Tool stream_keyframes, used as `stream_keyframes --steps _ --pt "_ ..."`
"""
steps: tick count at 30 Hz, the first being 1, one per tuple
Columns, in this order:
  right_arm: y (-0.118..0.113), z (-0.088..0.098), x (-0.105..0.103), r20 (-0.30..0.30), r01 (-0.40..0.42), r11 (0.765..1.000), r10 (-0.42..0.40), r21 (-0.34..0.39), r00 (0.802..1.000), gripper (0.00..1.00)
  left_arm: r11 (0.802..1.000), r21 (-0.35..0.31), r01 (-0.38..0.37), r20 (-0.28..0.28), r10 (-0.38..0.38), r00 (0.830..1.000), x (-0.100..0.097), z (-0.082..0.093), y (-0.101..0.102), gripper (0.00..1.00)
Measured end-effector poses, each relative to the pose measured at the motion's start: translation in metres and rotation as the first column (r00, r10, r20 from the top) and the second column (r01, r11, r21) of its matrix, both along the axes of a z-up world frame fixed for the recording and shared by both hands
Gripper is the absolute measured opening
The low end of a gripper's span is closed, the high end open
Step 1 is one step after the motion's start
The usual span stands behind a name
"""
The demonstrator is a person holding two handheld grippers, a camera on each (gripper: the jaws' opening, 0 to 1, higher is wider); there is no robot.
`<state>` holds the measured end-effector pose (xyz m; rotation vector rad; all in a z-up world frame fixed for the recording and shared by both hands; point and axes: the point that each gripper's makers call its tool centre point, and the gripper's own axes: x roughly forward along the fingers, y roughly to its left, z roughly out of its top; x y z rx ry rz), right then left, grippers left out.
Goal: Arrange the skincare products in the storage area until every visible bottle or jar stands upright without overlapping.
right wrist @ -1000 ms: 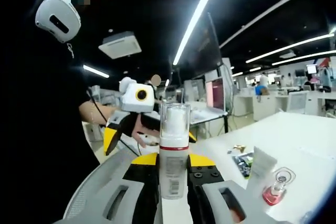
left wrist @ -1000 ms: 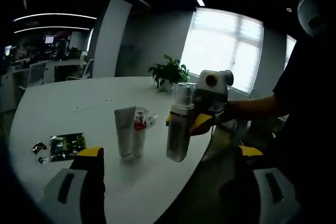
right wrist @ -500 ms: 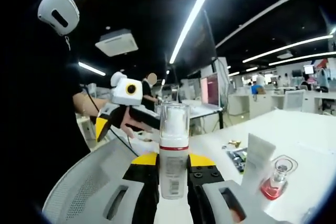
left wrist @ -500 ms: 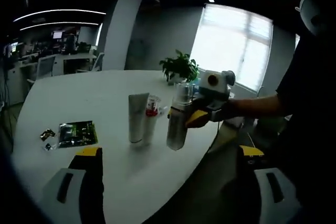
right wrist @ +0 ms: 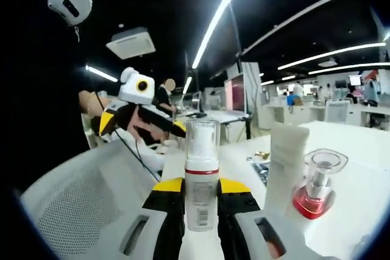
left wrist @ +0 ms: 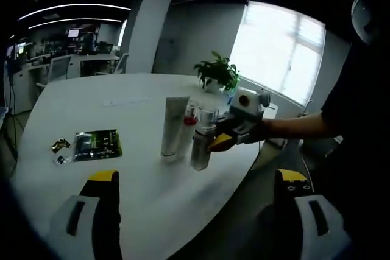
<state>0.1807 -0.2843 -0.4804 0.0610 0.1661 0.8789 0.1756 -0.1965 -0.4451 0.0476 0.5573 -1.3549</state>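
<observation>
My right gripper (right wrist: 202, 188) is shut on a white pump bottle (right wrist: 202, 150) with a clear cap and a red band, held upright. In the left gripper view the pump bottle (left wrist: 200, 141) hangs low over the white table (left wrist: 91, 105), with the right gripper (left wrist: 234, 127) behind it. It is just right of an upright white tube (left wrist: 175, 127) and a small red-based bottle (left wrist: 191, 114). The tube (right wrist: 285, 162) and red-based bottle (right wrist: 317, 184) stand close on the right of my held bottle. My left gripper (left wrist: 196, 178) is open and holds nothing, near the table's front edge.
A green sachet (left wrist: 97, 143) and small gold packets (left wrist: 60, 146) lie flat on the table's left part. A potted plant (left wrist: 218, 74) stands at the far edge. A grey mesh chair (right wrist: 79, 205) sits beside the table. A person's hand holds the left gripper (right wrist: 143, 127).
My right gripper has carried the pump bottle lower and closer to the tube and red-based bottle, now right beside them. The left gripper stays open; both views have shifted.
</observation>
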Motion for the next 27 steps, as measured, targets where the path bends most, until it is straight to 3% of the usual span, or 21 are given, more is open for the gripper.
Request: stream_keyframes --steps 8,20,27 --pt "-0.005 -0.031 0.010 -0.020 -0.002 0.999 0.001 -0.043 1.000 0.11 0.999 0.034 -0.002 -0.004 0.002 1.000 0.006 -0.009 0.000 0.98" --pt "-0.005 -0.054 0.010 -0.027 0.000 0.998 -0.002 -0.067 1.000 0.10 0.999 0.051 -0.005 -0.031 0.007 0.999 0.017 -0.021 0.004 0.97" --pt "-0.007 -0.065 0.010 -0.035 0.006 0.992 -0.011 -0.128 0.999 0.11 0.998 0.057 -0.002 -0.037 0.004 0.999 0.017 -0.023 0.001 0.97"
